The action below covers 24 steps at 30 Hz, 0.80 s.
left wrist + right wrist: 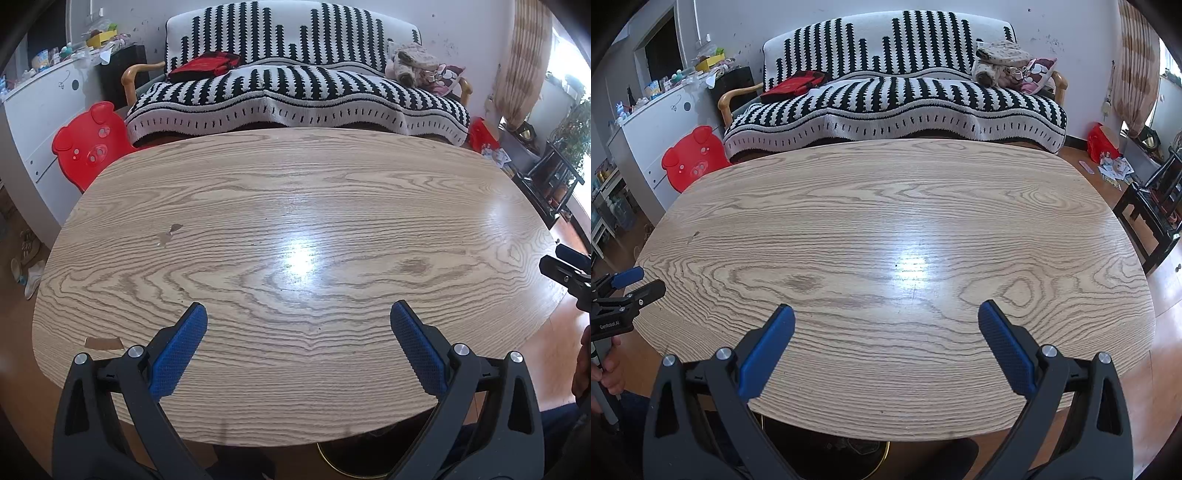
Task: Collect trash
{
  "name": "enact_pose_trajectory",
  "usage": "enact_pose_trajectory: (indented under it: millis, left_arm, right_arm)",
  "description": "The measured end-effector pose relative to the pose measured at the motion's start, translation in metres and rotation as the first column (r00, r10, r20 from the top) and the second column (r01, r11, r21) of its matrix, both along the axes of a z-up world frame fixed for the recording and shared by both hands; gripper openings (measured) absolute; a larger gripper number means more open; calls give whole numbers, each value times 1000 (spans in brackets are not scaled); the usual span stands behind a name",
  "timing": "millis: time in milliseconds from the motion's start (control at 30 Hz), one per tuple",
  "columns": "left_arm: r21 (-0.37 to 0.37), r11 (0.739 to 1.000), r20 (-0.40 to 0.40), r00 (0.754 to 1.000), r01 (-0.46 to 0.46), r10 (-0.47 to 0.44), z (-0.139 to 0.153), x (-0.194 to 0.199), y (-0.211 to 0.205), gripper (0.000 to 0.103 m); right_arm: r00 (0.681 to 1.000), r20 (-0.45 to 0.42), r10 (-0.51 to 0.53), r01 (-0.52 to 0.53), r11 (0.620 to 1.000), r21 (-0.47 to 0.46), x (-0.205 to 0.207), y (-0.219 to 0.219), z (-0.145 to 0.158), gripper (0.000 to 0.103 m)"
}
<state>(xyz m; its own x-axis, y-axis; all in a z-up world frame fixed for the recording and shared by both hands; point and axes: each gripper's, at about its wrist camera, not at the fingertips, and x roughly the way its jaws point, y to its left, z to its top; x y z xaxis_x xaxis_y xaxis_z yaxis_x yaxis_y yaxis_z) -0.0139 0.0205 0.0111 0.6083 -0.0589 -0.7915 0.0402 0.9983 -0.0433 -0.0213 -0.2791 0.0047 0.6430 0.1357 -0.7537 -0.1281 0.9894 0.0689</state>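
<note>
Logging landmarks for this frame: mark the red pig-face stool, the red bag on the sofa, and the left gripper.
red pig-face stool (90, 147): left wrist view, on its snout.
red bag (792, 85): right wrist view, middle of its top.
left gripper (298, 314): left wrist view, midway between its fingertips.

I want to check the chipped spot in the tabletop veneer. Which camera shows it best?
The left wrist view: the chipped spot sits plainly left of centre on the table. The right wrist view shows no clear sign of it.
</note>
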Motion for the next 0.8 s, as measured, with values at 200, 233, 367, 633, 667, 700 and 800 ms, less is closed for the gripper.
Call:
enact_pose_trajectory:
  millis: [200, 233, 367, 633, 667, 700, 800]
  left_arm:
    - [-2, 1000, -3, 1000, 1, -1, -1, 0, 1, 96]
    - [-2, 1000, -2, 1000, 0, 0, -1, 0, 1, 96]
    - [-3, 1000, -5, 1000, 0, 0, -1, 0, 1, 96]
    - [-2, 1000, -10, 1000, -6, 6, -3, 1, 1, 96]
    - [-2, 1000, -11, 1000, -5, 5, -3, 1, 2, 96]
    - [-3, 1000, -12, 1000, -5, 5, -4, 1, 2, 96]
    - [-2, 1000, -12, 1000, -5, 5, -3, 1, 1, 96]
  right_arm:
    - [1000, -3, -1, 1, 1000, 3, -1, -1, -1, 96]
    - [1000, -3, -1, 1, 1000, 2, 0, -1, -1, 96]
    - [1000, -5, -2, 2, 1000, 4, 0, -1, -1, 96]
    - [1000, -9, -1, 1, 1000, 10, -1, -2, -1, 96]
    - [1000, -10, -1, 1, 1000, 11, -1, -2, -1, 96]
    - [1000, -10, -1, 1, 1000, 13, -1, -2, -1, 96]
    - [1000, -10, -1, 1, 1000, 12, -1, -2, -1, 96]
